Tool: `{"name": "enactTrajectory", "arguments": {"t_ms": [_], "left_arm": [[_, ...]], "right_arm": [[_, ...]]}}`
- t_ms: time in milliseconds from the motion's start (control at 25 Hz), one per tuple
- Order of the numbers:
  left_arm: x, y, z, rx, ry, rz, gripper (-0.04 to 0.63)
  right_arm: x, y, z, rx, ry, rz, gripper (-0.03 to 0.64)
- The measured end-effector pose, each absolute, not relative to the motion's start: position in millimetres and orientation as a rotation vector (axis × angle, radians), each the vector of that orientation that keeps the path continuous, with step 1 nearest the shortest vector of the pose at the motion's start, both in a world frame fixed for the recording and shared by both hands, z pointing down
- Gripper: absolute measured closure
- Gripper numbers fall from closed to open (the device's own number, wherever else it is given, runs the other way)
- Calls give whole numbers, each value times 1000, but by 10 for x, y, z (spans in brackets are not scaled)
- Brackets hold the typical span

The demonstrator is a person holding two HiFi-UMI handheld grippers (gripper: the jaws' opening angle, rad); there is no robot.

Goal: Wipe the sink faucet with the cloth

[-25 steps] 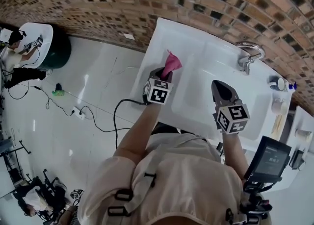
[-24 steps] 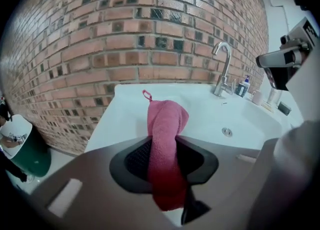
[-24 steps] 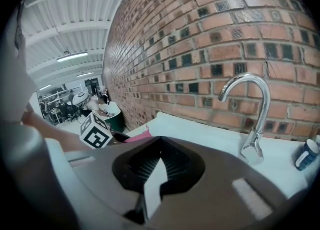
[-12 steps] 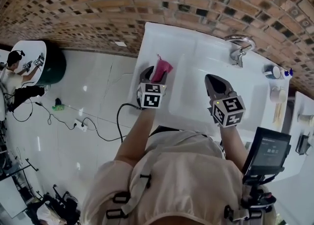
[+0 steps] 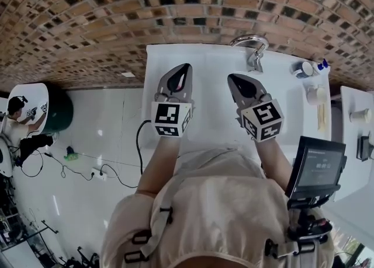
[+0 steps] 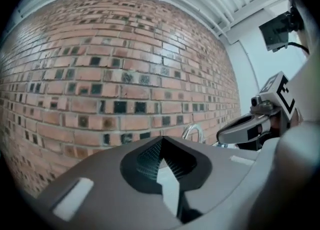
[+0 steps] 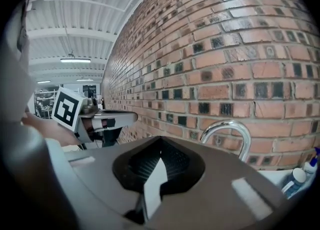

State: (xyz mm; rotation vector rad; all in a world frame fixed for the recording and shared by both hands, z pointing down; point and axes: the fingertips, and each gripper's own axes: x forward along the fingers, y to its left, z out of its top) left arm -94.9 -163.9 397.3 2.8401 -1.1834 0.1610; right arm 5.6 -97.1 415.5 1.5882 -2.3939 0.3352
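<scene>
The chrome faucet (image 5: 252, 48) arches over the back of the white sink (image 5: 204, 56), against the brick wall. It also shows in the left gripper view as the faucet (image 6: 192, 131) and in the right gripper view as the faucet (image 7: 227, 131). My left gripper (image 5: 184, 67) is raised over the sink's left part. Its jaws have just been closing and now stand shut with nothing between them (image 6: 161, 138). My right gripper (image 5: 231, 77) hangs beside it, short of the faucet, and is also shut and empty (image 7: 160, 138). No cloth is in sight in any view.
A brick wall (image 5: 175, 4) rises right behind the sink. Cups and a blue-capped bottle (image 5: 320, 64) stand on the counter's right end. A screen on a stand (image 5: 318, 167) is at my right side. A cable (image 5: 140, 138) runs over the floor at the left.
Both grippers have risen, the left one much more. The pink cloth that was at the left gripper's tip is out of sight now. The head view has tilted up toward the wall.
</scene>
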Motion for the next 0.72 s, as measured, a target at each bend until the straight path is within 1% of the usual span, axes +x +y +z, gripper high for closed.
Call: {"name": "enactTrajectory", "arguments": {"t_ms": [360,720], "left_arm": [[-529,-1385,3722,2915,-993,46,594],[-433,-1251,3820,2881,-944,84,594]], "right_arm": [[165,-862,3870,1573,-2484,206,624],[172,-757,3848,1546,-2511,192,624]]}}
